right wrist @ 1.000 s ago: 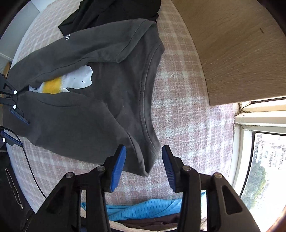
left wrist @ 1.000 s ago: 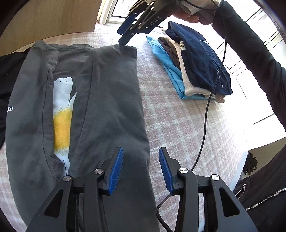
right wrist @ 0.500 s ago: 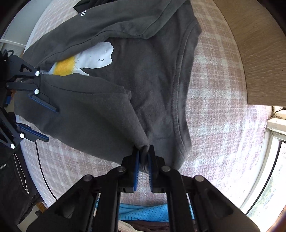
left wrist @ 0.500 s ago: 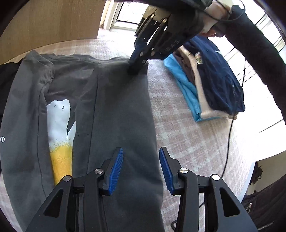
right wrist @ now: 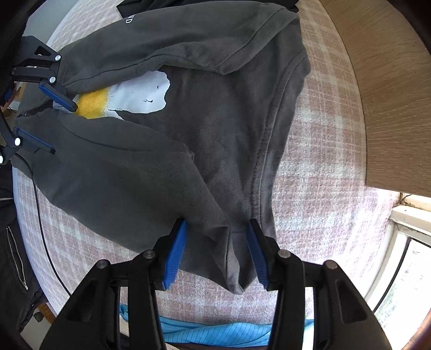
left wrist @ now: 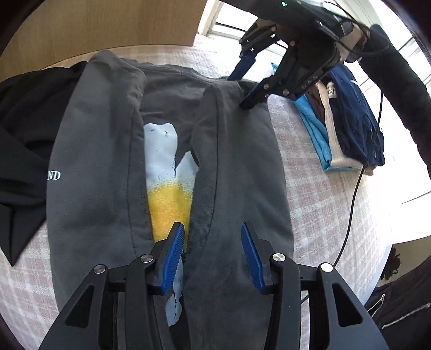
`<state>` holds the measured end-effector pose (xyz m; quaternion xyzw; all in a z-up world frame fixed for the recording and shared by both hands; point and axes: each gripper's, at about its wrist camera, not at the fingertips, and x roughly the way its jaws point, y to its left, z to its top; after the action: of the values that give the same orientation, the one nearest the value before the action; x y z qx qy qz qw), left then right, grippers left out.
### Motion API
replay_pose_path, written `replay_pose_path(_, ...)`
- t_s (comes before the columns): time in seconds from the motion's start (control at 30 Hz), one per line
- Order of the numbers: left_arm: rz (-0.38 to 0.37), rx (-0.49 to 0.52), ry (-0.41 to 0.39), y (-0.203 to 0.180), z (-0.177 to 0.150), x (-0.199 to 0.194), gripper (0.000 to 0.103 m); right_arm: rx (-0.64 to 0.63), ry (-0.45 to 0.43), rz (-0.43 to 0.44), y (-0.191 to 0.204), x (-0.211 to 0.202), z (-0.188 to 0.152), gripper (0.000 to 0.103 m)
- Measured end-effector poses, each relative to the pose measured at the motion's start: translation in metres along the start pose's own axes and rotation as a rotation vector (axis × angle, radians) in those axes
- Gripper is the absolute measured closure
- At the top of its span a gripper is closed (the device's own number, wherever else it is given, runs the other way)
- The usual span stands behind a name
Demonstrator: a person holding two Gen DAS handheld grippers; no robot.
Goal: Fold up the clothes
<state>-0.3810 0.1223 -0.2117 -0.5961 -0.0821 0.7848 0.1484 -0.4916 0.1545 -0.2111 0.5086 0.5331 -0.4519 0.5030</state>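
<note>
A dark grey T-shirt (left wrist: 237, 167) with a white and yellow print (left wrist: 167, 172) lies on the checked bedcover (left wrist: 323, 204), both sides folded in toward the middle. My left gripper (left wrist: 212, 253) hovers over its near hem, jaws opening, pads off the cloth. At the far end my right gripper (left wrist: 249, 83) stands over the shoulder corner. In the right wrist view that gripper (right wrist: 216, 242) is opening, and the folded corner of the T-shirt (right wrist: 215, 242) lies loose between its pads. The left gripper (right wrist: 45, 118) shows at the far hem.
A stack of folded clothes (left wrist: 350, 126) in light blue, beige and navy lies right of the shirt. A black garment (left wrist: 24, 129) is at its left. A wooden panel (left wrist: 107, 24) and a window (right wrist: 404, 263) border the bed. A cable (left wrist: 353, 196) hangs from a dark sleeve (left wrist: 398, 80).
Half a second ago the right gripper was shut on the shirt's shoulder corner; it has now let go and the corner lies flat. The left gripper has slid over toward the print.
</note>
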Motion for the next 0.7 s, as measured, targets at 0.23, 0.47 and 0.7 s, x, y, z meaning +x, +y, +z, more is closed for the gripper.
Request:
replay_pose_path(0.23,-0.097,0.039,0.068,-0.012,0.005,0.004,0.090,-0.020,0.014,0.022,0.016,-0.002,-0.011,0.097)
replay_pose_path(0.47,-0.366,-0.001,0.013,-0.021,0.009,-0.032,0.094,-0.047,0.014,0.040,0.013,-0.031,-0.054,0.098)
replay_pose_path(0.7,-0.291,-0.081,0.057,0.015,0.014,0.000,0.094,0.007,0.001,0.002,-0.013,-0.025,-0.056,0.097)
